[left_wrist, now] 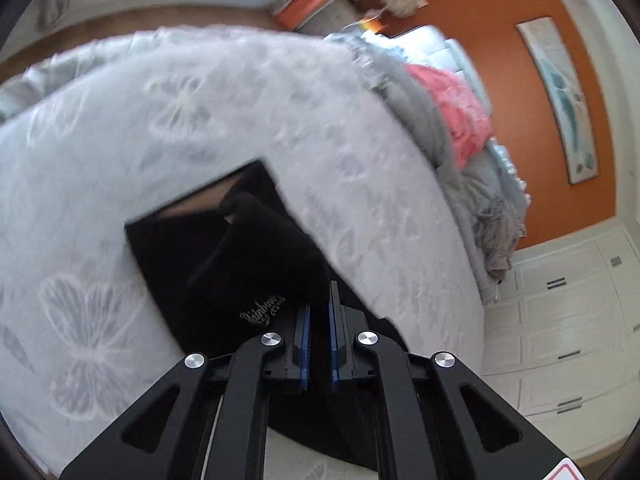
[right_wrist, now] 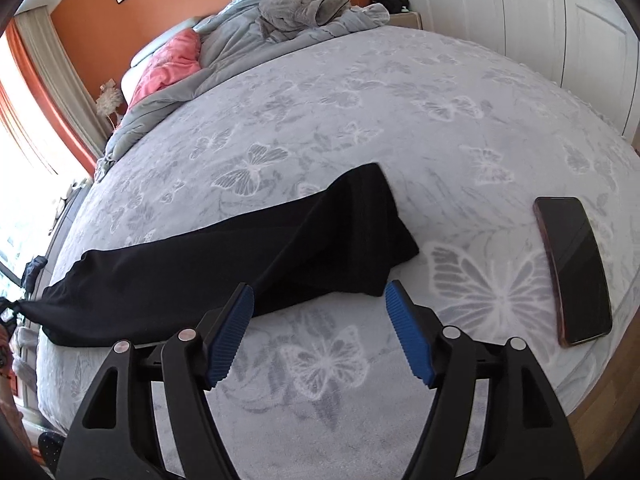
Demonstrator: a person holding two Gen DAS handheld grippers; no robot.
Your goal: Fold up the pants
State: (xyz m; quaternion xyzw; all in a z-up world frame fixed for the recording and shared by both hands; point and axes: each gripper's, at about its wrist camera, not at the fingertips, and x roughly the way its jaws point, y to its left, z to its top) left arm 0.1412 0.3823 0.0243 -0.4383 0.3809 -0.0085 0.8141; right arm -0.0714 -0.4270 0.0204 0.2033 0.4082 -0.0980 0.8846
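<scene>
The black pants (right_wrist: 224, 256) lay stretched across the near part of a bed covered by a grey butterfly-print bedspread (right_wrist: 400, 120), one end reaching toward the bed's left edge and the other ending in a squared hem near the middle. In the left wrist view the same garment (left_wrist: 224, 264) showed a raised fold of fabric and a small embroidered script logo (left_wrist: 262, 314). The left gripper (left_wrist: 320, 312) was clenched, its blue-padded jaws drawn almost together with the fold of black fabric against their tips; whether cloth was actually pinched between the pads could not be told. The right gripper (right_wrist: 320, 300) stood released, jaws spread wide just in front of the near edge of the pants, nothing between them. A dark phone (right_wrist: 576, 264) lay on the bedspread well to the right of the pants. Rumpled grey bedding (right_wrist: 280, 20) and a pink blanket (right_wrist: 168, 64) were heaped at the far end, against an orange wall (right_wrist: 88, 32).
</scene>
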